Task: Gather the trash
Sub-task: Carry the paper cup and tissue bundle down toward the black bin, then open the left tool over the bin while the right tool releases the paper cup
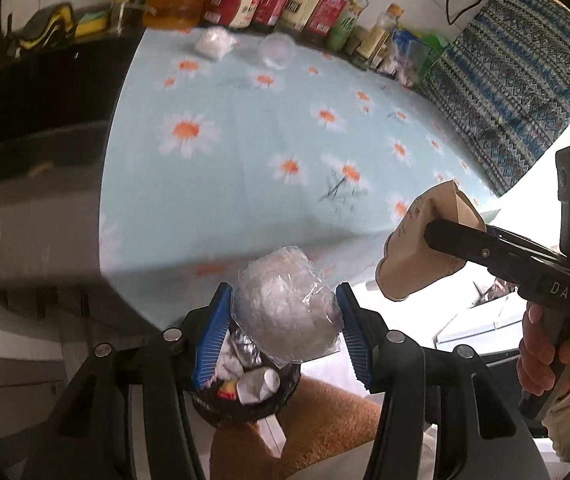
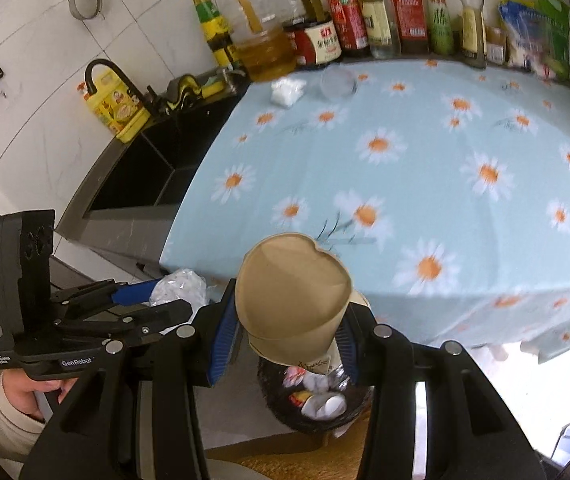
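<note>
Daisy-print cloth, pale blue, covers the counter [image 2: 465, 128], and a row of sauce and oil bottles [image 2: 369, 20] lines its back edge against the tiled wall. Left of the cloth sits a black sink [image 2: 137, 176] with a black tap [image 2: 105, 70] and a yellow bottle [image 2: 115, 110] behind it. Near the back edge lie a white crumpled wad [image 2: 287, 90] and a clear plastic lid [image 2: 339, 83], just beside each other.

Out past the front edge now: the left gripper [image 1: 287, 316] has its blue pads pressed on a ball of clear plastic wrap [image 1: 287, 312], firmly pinched. The right gripper [image 2: 285, 336] is clamped on a squashed brown paper cup [image 2: 293, 300], mouth facing the camera. Both loads hang over a black-lined trash bin [image 2: 317, 404] on the floor below the counter's front edge, already holding white wads and scraps. A hand [image 1: 541, 352] in a cream sleeve grips the right tool's handle.
</note>
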Demonstrator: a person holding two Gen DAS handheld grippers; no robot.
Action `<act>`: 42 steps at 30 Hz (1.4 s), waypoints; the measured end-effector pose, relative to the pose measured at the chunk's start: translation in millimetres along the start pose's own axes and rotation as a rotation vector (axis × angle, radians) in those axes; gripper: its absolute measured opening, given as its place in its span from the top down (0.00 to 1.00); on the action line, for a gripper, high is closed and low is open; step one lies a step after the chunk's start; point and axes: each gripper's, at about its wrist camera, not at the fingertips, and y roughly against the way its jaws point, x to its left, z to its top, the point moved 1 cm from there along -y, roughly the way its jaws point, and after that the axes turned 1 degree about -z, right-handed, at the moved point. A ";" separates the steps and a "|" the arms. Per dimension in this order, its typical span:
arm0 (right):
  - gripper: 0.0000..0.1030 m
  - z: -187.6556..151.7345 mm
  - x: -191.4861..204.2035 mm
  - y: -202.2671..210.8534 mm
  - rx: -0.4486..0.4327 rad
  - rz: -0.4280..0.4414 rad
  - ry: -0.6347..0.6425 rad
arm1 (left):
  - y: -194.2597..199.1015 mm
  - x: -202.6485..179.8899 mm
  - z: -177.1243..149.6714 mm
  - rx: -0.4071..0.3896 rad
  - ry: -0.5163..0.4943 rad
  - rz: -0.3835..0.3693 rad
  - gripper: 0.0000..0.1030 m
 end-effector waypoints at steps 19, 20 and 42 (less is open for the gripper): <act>0.56 -69.8 -23.3 -73.3 0.212 0.052 -0.221 | -56.8 46.2 -63.0 0.182 0.140 -0.015 0.50; 0.56 -70.7 -24.9 -76.4 0.219 0.053 -0.234 | -61.8 48.7 -65.2 0.196 0.144 -0.013 0.50; 0.31 -78.0 -51.5 -103.5 0.262 0.081 -0.341 | -82.9 77.3 -58.9 0.249 0.217 0.028 0.30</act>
